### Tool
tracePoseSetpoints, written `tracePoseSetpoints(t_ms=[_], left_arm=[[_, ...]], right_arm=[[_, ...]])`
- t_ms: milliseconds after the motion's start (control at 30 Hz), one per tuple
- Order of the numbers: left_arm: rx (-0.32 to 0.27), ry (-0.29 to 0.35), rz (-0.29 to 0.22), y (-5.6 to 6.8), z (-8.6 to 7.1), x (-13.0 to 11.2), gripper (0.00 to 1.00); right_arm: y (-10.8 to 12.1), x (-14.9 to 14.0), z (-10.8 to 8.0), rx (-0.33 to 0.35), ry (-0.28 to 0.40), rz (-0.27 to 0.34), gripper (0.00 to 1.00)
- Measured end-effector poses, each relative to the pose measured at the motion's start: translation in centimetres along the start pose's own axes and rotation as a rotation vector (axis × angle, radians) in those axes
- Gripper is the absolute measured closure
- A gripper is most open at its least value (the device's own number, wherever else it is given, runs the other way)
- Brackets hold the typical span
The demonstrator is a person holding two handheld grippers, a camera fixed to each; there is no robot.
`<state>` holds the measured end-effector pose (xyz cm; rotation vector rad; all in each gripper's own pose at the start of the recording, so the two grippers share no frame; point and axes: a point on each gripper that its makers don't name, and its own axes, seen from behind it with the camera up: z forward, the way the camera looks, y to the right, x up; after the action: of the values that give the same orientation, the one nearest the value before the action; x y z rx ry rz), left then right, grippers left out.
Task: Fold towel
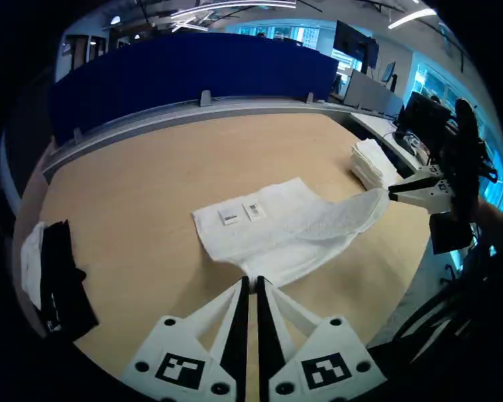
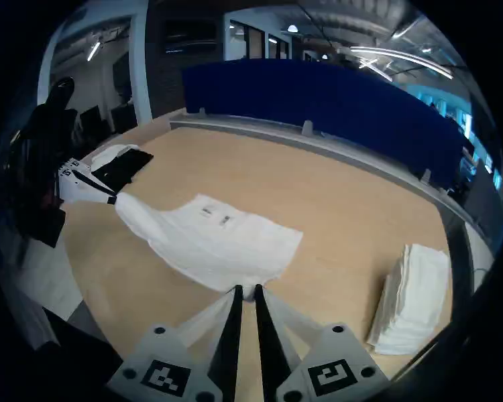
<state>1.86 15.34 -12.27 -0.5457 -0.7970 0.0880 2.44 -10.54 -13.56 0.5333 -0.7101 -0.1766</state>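
Note:
A white towel (image 1: 285, 224) with two small labels lies spread on the wooden table (image 1: 144, 181). In the left gripper view my left gripper (image 1: 253, 285) is shut on the towel's near edge. Farther right in that view, my right gripper (image 1: 394, 193) holds another corner raised off the table, so the cloth rises toward it. In the right gripper view my right gripper (image 2: 246, 289) pinches the towel (image 2: 214, 244) at its tips. At the left of that view, my left gripper (image 2: 112, 196) grips the far corner.
A stack of folded white towels (image 1: 375, 164) (image 2: 412, 298) sits near one table edge. A black and a white cloth (image 1: 57, 275) (image 2: 121, 164) lie at the opposite end. A blue partition (image 1: 184, 70) runs along the back. Monitors (image 1: 426, 117) stand beyond the stack.

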Motion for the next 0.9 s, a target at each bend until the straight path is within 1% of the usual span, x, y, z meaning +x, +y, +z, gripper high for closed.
tracePoseSetpoints(t_ms=[200,400,700,900], left_arm=[[-0.013,0.0,0.008,1.0,-1.0,-0.1,0.92],[-0.015,-0.005,-0.001,1.2,-1.2,-0.5,0.92],[-0.008,-0.008,-0.015,0.9,-0.9,-0.6,0.92],[0.007,-0.021,-0.024,0.2,-0.3,-0.2,0.92]], right_arm=[[-0.3,-0.1,-1.3,-0.005,0.0,0.006,0.87],[-0.6,-0.5,-1.6,0.0,-0.005,0.013,0.87],[-0.5,-0.3,-1.0,0.005,-0.009,0.009,0.87],[0.1,0.0,0.2,0.006,-0.019,0.004,0.87]])
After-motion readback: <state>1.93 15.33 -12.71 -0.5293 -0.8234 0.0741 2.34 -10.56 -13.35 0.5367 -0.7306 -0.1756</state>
